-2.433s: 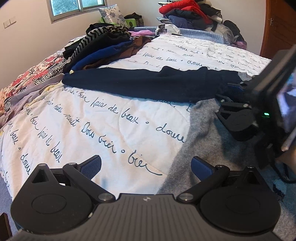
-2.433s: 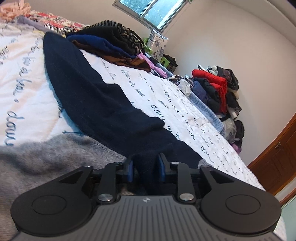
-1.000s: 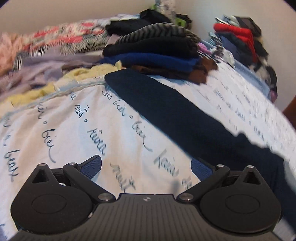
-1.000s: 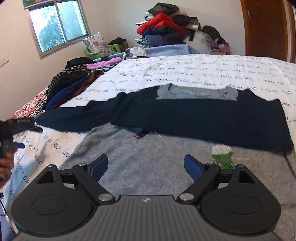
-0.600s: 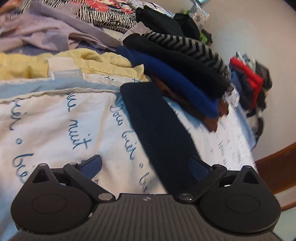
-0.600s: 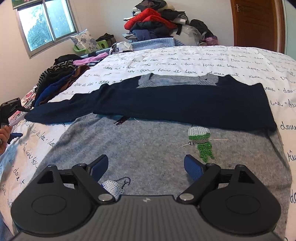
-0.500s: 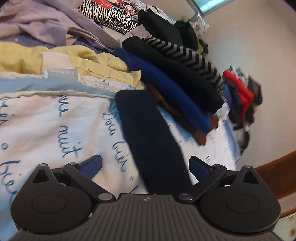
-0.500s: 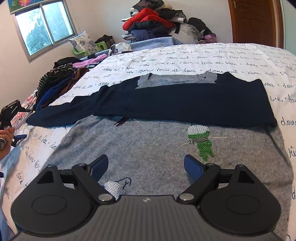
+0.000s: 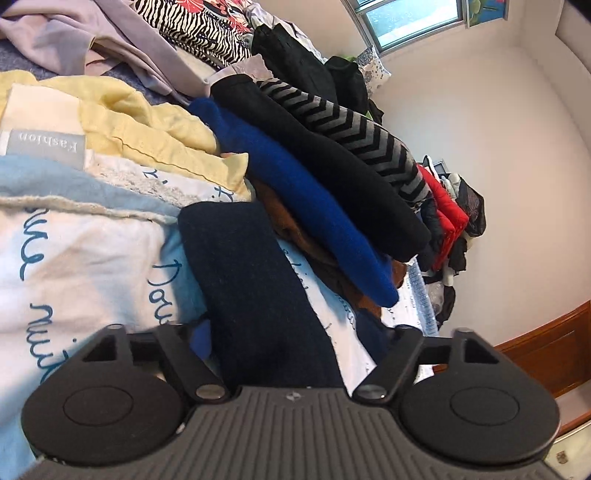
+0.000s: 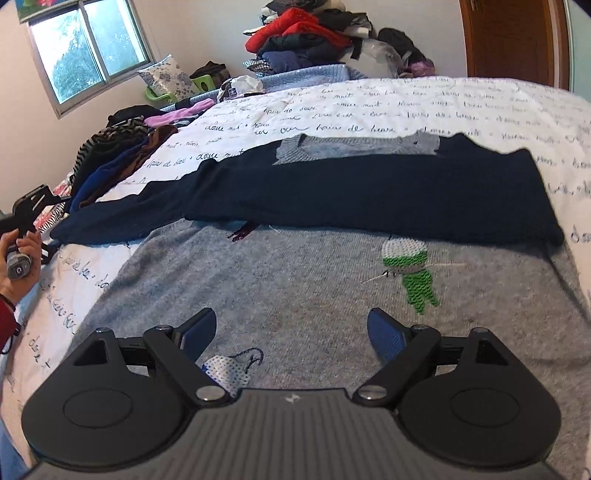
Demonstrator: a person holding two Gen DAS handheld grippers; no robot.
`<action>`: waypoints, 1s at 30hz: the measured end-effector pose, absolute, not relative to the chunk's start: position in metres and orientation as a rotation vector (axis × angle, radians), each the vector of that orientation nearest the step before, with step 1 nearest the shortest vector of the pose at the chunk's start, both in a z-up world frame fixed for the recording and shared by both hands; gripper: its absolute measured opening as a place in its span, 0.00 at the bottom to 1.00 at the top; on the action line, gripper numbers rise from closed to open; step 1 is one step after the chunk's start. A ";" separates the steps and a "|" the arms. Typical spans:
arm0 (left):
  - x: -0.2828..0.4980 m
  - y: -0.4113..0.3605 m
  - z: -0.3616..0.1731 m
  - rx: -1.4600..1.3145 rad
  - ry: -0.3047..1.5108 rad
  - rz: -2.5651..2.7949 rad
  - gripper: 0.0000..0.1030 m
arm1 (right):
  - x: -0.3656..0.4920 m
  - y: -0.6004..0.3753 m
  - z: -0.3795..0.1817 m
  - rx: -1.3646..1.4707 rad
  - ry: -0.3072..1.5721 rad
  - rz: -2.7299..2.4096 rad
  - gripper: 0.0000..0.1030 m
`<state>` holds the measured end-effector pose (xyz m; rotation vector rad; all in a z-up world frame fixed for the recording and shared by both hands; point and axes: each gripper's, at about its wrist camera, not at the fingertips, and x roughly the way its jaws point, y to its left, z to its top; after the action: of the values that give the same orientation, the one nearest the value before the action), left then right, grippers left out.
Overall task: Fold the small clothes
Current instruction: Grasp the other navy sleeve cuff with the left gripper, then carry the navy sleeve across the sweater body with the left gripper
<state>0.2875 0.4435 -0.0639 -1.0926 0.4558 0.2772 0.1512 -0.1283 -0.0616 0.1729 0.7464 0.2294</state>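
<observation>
Pale walls enclose the room. A window in the far left corner lets in daylight; a wooden door stands at far right. The bed's script-printed quilt fills the middle.

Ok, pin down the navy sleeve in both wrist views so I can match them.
Left wrist: the navy sleeve runs up the centre from between the open left gripper fingers; its cuff ends beside the folded stack.
Right wrist: it stretches left across the bedspread, at middle left.
Shared landmark: the folded stack with the chevron-striped garment.
</observation>
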 end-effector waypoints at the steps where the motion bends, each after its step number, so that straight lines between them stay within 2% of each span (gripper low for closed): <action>1: 0.287 0.443 -0.065 -1.087 0.454 0.282 0.60 | 0.151 -0.128 -0.062 0.173 0.746 0.229 0.87; 2: 0.288 0.443 -0.065 -1.083 0.452 0.291 0.52 | 0.150 -0.127 -0.060 0.153 0.736 0.219 0.87; 6: 0.286 0.443 -0.070 -1.052 0.460 0.322 0.36 | 0.150 -0.131 -0.058 0.159 0.720 0.230 0.87; 8: 0.284 0.440 -0.069 -1.028 0.467 0.350 0.22 | 0.151 -0.133 -0.060 0.172 0.726 0.244 0.87; 11: 0.283 0.438 -0.071 -1.016 0.471 0.376 0.16 | 0.150 -0.132 -0.061 0.170 0.728 0.246 0.87; 17: 0.283 0.426 -0.062 -0.915 0.494 0.413 0.08 | 0.146 -0.133 -0.059 0.152 0.717 0.231 0.87; 25: 0.273 0.376 -0.024 -0.689 0.447 0.431 0.07 | 0.146 -0.142 -0.061 0.182 0.717 0.213 0.87; 30: 0.267 0.318 0.007 -0.506 0.384 0.369 0.07 | 0.144 -0.155 -0.065 0.200 0.722 0.186 0.87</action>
<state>0.2674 0.3177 0.0069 -0.5065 0.3841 0.3686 0.1440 -0.1545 -0.0647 0.1999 0.7224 0.1855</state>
